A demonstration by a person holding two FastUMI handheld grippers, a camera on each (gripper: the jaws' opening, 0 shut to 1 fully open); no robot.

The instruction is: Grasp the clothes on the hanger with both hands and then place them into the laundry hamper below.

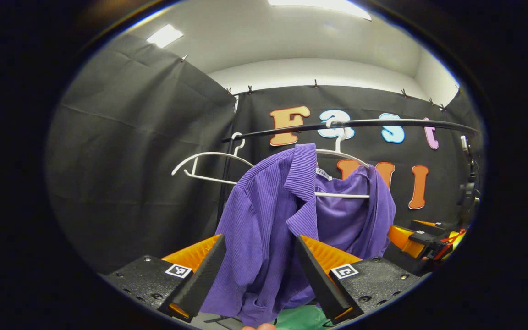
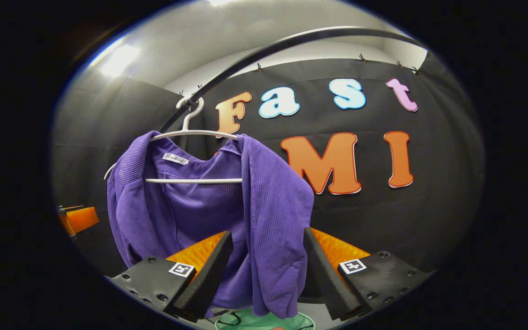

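Purple ribbed corduroy shirt hangs on a white plastic hanger, hooked on the black metal rail. A second, bare white hanger sits on the rail left of it. Shirt panels hang between the spread fingers of left gripper and right gripper; green hamper below.

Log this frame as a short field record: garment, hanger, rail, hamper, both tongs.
garment: purple ribbed shirt, draped on a hanger, front open
hanger: white hanger hooked on the rail; a second, bare white hanger hangs beside it
rail: black rail overhead
hamper: green hamper directly below the shirt, only partly seen
left tongs: open, fingers either side of the shirt's one front panel, not pressing
right tongs: open, straddling the other front panel
stage: grasp not yet made
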